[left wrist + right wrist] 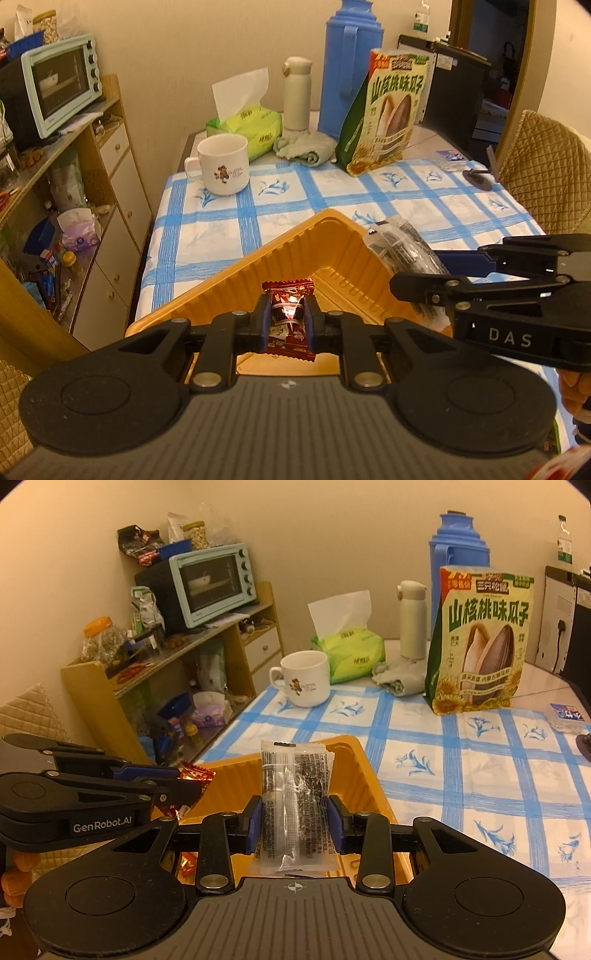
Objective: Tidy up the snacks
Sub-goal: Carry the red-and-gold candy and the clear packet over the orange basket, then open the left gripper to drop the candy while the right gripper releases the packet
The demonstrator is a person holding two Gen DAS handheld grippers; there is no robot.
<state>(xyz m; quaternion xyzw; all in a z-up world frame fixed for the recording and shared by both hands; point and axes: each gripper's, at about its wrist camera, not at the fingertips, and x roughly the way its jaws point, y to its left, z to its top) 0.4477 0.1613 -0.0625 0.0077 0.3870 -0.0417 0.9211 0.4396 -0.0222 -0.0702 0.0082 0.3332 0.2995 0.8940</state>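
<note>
Both hands over the tray (236, 273), each carrying a snack to drop in. Left gripper (288, 321) clamped nearly shut on a red candy (290, 295), thin, so little gap. Right gripper (294, 823), at 3 o'clock of the left, partly open around a clear packet (295, 797), pads pressing its sides. Seed bag (480, 646) stands at 1 o'clock, beyond the tray.
</note>
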